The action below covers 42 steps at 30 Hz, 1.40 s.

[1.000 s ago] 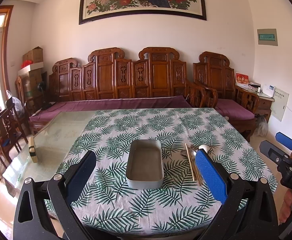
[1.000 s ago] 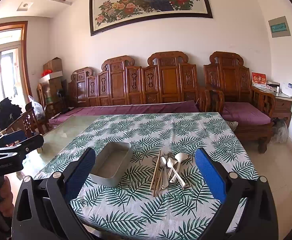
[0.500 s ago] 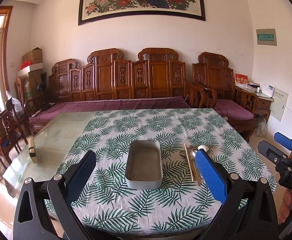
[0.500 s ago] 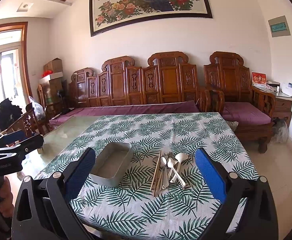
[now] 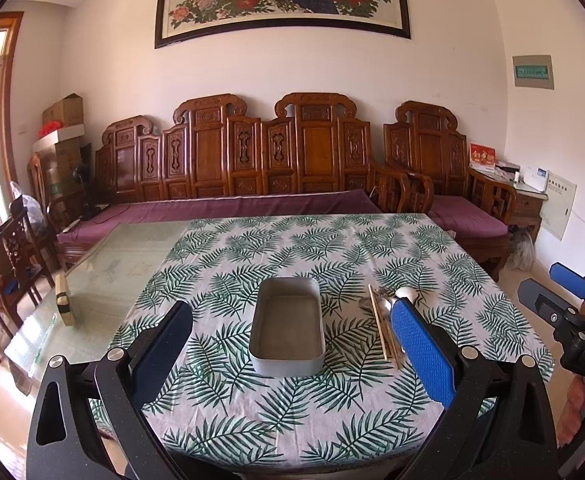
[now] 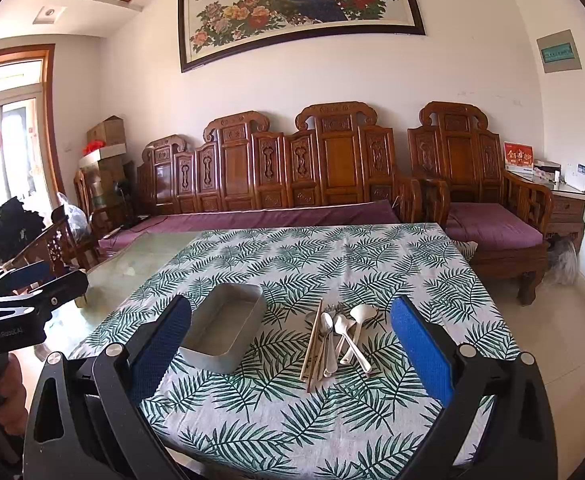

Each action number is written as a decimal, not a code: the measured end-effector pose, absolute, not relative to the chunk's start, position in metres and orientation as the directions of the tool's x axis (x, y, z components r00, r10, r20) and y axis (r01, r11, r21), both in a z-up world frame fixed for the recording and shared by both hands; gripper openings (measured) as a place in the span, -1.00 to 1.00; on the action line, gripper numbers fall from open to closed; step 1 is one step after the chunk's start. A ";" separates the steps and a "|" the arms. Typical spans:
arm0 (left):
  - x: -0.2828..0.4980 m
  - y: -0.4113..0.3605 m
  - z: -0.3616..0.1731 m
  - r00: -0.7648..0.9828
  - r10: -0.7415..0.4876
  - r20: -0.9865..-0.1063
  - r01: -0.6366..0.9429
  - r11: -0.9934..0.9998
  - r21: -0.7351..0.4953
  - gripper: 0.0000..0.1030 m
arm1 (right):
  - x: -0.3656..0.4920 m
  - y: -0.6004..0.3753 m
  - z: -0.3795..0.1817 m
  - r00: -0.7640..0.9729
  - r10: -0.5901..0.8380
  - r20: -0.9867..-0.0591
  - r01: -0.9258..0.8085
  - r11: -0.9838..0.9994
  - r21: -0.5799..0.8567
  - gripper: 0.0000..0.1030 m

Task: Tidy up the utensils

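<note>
A home living room: a long carved wooden sofa [image 5: 252, 160] with purple cushions lines the wall, a framed peacock-and-peony painting [image 6: 300, 4] above, cardboard boxes [image 6: 106, 132] stacked in the corner.

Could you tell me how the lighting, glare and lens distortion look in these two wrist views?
Left wrist view: daylight from the left washes out the doorway and puts glare on the bare glass tabletop; the metal tray is sharp. Right wrist view: the window is blown out, the utensils are crisp, and fisheye bends the walls.
</note>
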<state>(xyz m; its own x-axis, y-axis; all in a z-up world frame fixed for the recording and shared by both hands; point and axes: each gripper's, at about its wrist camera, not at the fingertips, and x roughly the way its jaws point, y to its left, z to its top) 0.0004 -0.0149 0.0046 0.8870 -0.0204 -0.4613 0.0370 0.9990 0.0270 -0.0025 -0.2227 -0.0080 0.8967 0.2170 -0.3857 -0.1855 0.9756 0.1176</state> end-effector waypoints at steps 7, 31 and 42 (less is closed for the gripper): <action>0.020 -0.014 -0.018 0.859 -0.031 -0.512 0.051 0.998 0.025 0.88 | 0.012 -0.228 -0.024 0.884 0.227 -0.408 -0.193 0.973 0.123 0.95; 0.114 -0.060 -0.093 0.744 -0.153 -0.651 0.225 0.974 0.030 0.87 | 0.137 -0.269 -0.104 0.795 0.241 -0.557 -0.205 0.970 0.128 0.36; 0.165 -0.090 -0.141 0.663 -0.205 -0.720 0.292 0.956 -0.004 0.75 | 0.222 -0.293 -0.174 0.696 0.247 -0.675 -0.188 0.969 0.161 -0.16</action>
